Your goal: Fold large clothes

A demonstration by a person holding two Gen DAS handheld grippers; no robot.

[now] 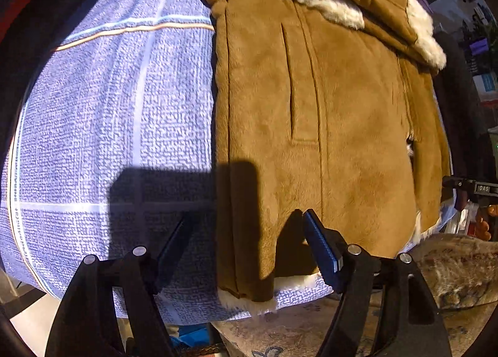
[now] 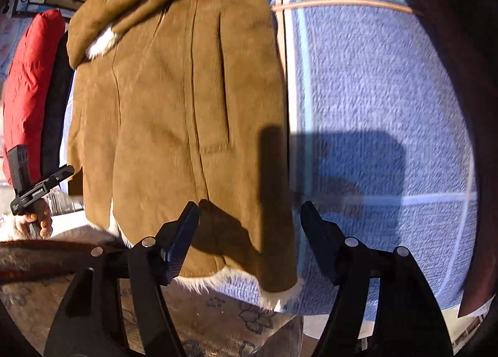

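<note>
Blue woven cloth (image 1: 102, 114) covers the surface where the tan suede coat (image 1: 311, 114) with white fleece lining lies flat, its hem just ahead of both fingers. Left gripper (image 1: 246, 232) and right gripper (image 2: 249, 220) are both spread apart, holding nothing. It looks thick, heavy and soft; I would pinch the hem corners.

Left claw (image 1: 246, 232) spread wide, right claw (image 2: 249, 220) likewise (both empty)

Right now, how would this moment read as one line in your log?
coat: partly folded on blue cloth | left gripper: open, empty | right gripper: open, empty, at hem
</note>
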